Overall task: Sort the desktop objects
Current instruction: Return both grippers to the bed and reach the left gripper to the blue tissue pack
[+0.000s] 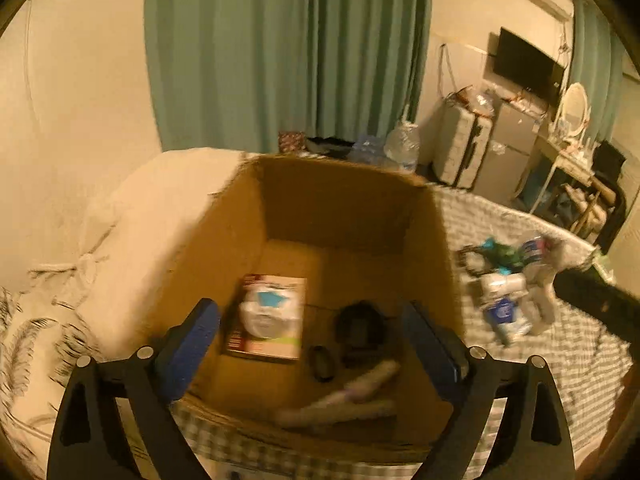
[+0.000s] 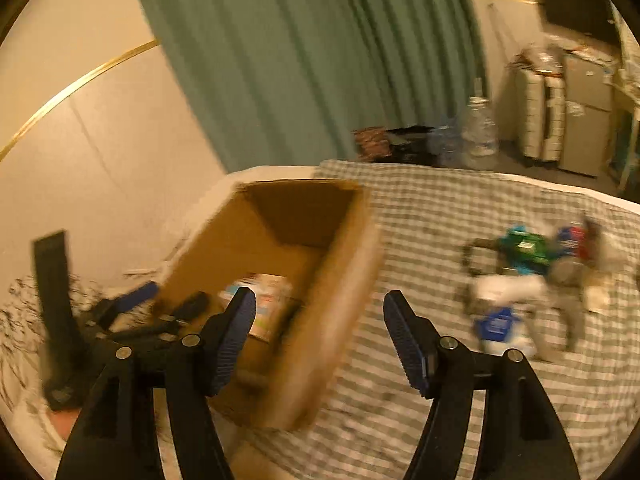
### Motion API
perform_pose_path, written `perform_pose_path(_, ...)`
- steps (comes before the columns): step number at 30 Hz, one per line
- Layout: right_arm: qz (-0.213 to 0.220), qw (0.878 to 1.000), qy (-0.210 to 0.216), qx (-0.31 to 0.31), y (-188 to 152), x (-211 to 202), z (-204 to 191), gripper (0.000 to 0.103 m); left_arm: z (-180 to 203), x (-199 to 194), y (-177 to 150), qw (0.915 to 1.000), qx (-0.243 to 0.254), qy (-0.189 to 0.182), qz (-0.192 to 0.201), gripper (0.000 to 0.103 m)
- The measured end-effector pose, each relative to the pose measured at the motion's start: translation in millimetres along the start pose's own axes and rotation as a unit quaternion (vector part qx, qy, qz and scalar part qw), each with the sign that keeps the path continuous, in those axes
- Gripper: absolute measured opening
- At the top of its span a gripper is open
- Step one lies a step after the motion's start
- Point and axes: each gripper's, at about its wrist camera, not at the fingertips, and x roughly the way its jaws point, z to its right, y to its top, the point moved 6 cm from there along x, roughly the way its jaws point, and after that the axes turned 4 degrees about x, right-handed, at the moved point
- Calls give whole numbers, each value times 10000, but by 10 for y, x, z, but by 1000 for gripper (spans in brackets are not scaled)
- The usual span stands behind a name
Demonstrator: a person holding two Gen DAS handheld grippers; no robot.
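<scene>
The left claw (image 1: pixel 312 344) hangs spread wide over an open cardboard box (image 1: pixel 344 196) standing on a checked bedspread (image 1: pixel 560 344), nothing between its fingers. Only this view shows the box floor: a flat packet (image 1: pixel 268 316), a dark object (image 1: pixel 360 324) and a pale, blurred tube, perhaps two (image 1: pixel 340 396). The right claw (image 2: pixel 320 340) is spread and empty, beside the box. Its view shows the loose pile of items (image 2: pixel 532 276) on the bedspread more fully.
</scene>
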Motion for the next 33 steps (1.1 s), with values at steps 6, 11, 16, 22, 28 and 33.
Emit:
perform_pose_path(6,271,9939,-951,480,-180,-537,1011,68,882,-89,-103,9983,-45,-571,107,103)
perform_pose_path(11,380,9830,-1384,1145,-445,-854,1745,81,1676,139,-452,9939,2,-1083,-186,103)
perform_pose_path(16,574,9683,-1655,1782,-612,-934,2262,88,2199,538,-865,9918,306,-995,-747,103)
perform_pose_path(22,401,9649,-1607,2040,-733,-691,2599,88,2568,827,-956,9896,654,-882,-931,103)
perform_pose_path(28,184,9638,-1736,2016,-777,-457,2831,88,2713,1211,-777,9927,354,-619,-975,103)
perform_pose_path(33,201,9628,-1811,1996,-731,-366,2987,88,2810,1560,-683,9926,355,-430,-1075,103)
